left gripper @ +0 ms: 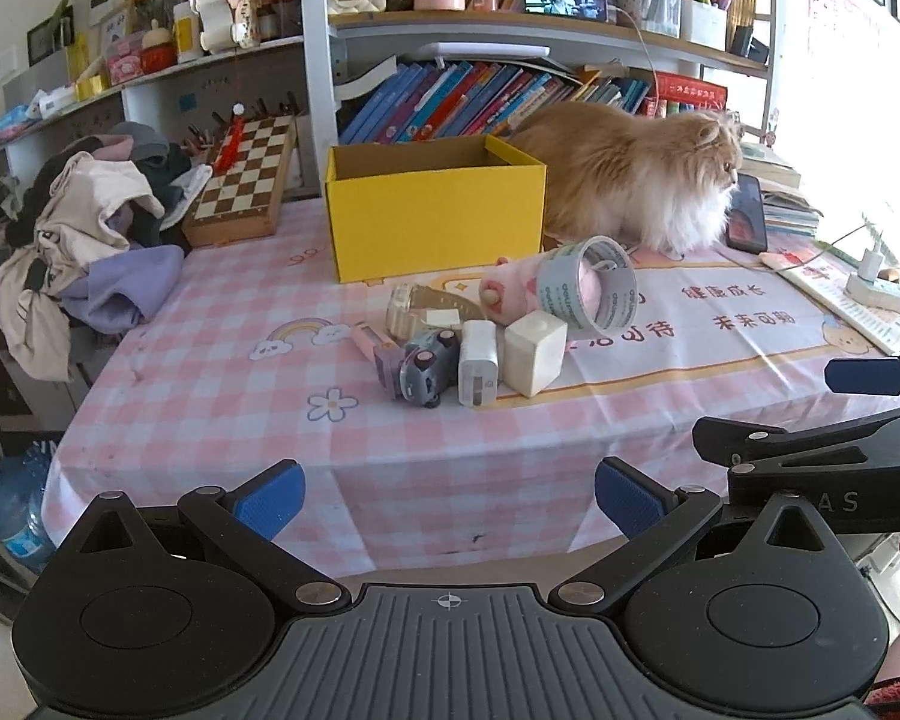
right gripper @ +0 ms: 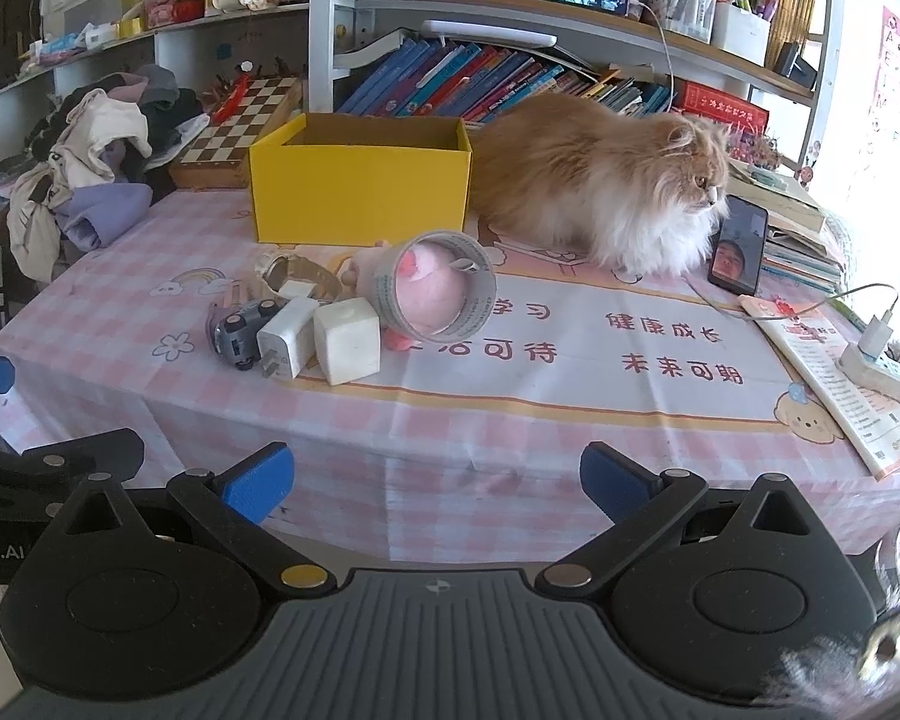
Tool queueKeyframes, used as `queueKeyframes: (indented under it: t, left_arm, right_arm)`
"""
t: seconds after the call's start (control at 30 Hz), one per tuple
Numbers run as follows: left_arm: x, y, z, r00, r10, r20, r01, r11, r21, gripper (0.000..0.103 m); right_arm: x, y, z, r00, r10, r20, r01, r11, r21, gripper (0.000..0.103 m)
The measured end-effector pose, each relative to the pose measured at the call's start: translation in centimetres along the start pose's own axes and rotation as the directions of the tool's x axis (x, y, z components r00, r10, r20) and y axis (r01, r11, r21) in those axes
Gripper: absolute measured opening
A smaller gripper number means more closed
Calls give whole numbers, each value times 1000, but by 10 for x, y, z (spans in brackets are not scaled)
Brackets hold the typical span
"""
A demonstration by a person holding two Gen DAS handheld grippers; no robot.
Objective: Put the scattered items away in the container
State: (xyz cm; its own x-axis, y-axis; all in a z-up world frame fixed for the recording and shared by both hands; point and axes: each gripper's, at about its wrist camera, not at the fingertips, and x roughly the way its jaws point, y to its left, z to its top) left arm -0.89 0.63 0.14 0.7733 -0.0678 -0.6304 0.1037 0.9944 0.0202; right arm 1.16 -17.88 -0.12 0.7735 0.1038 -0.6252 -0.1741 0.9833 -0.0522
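An open yellow box stands at the back of the table. In front of it lies a cluster: a tape roll around a pink plush toy, a white cube, a white charger, a grey toy car, a pale watch and a small pink item. My left gripper and right gripper hover open before the table's front edge, holding nothing.
An orange long-haired cat sits right of the box. A phone, books, a power strip and a leaflet fill the right side. A chessboard and a clothes pile sit left.
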Motion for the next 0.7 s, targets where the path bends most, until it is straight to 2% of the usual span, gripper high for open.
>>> queueKeyframes:
  t: [0.7]
  left_arm:
    - [0,8,-2,1000,23,3,-23,999,-22,103]
  right_arm:
    - [12,6,5,999,43,-11,-43,999,-8,101]
